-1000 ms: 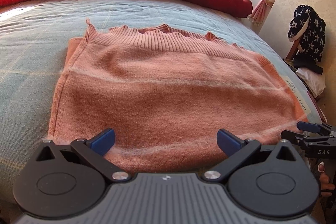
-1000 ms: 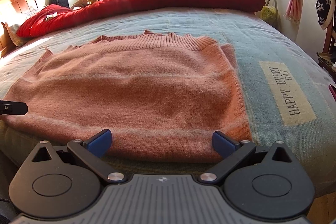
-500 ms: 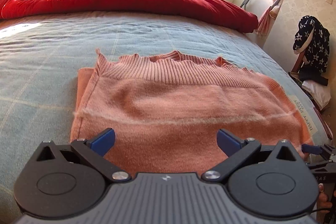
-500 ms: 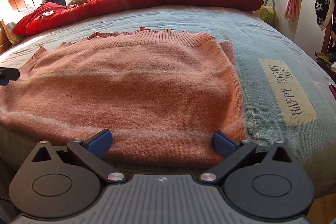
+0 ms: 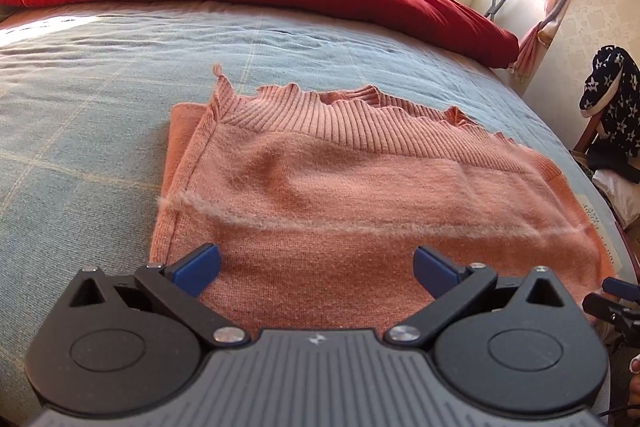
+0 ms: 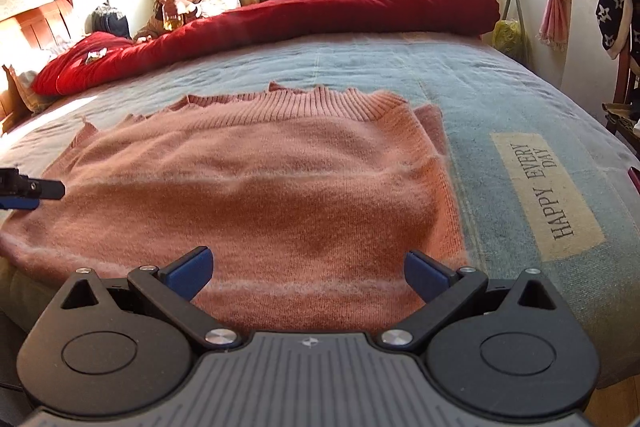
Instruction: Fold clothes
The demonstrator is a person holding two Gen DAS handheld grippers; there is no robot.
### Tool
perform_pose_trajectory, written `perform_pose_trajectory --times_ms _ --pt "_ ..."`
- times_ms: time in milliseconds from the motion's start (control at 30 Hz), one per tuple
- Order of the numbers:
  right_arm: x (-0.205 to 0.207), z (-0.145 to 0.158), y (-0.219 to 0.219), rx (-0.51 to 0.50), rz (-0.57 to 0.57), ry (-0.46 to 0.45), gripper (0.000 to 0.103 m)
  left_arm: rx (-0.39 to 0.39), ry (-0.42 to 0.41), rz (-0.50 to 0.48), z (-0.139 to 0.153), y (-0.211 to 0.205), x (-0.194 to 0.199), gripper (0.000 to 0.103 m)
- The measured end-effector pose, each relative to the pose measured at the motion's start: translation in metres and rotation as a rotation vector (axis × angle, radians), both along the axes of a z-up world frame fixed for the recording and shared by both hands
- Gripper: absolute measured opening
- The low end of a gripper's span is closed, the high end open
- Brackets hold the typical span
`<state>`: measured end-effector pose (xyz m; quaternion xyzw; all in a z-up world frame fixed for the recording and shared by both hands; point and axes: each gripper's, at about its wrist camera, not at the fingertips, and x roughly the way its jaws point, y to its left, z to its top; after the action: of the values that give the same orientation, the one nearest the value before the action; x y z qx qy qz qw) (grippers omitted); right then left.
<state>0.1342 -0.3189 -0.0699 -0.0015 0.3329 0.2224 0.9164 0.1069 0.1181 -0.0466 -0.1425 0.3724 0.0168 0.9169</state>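
From my left wrist, my left tool [image 5: 316, 269] gapes wide, empty, over the pink sweater's [image 5: 360, 195] near hem; bare bed [image 5: 80, 99] lies left of the sweater. From my right wrist, my right tool [image 6: 306, 271] gapes empty over the sweater [image 6: 260, 187]; bed [image 6: 500, 99] lies right of it.

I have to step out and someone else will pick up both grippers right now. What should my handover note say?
Left gripper: open, holding nothing, over the near hem at the pink sweater's left side.
Right gripper: open, holding nothing, over the near hem at the sweater's right side.
The sweater lies flat on the blue bedspread, ribbed edge at the far side; a layer is tucked under along each side edge.
Done: sides appear folded in.
Left: probably grip the near hem with both grippers and fold it toward the ribbed edge.
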Motion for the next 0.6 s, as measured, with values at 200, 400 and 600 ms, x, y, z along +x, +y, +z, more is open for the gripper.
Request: perform_pose_trajectory --times_ms 200,400,600 --pt "0.018 -0.007 -0.012 0.004 -0.058 0.050 0.103 0.005 0.008 0.005 -0.002 -0.002 -0.003 0.102" --pt "0.025 0.010 -0.012 0.067 -0.043 0.018 0.103 -0.020 0.019 0.035 0.004 -0.001 -0.004 0.102" --pt "0.071 0.023 0.026 0.008 0.003 0.025 0.103 -0.015 0.033 0.035 0.010 -0.006 -0.006 0.102"
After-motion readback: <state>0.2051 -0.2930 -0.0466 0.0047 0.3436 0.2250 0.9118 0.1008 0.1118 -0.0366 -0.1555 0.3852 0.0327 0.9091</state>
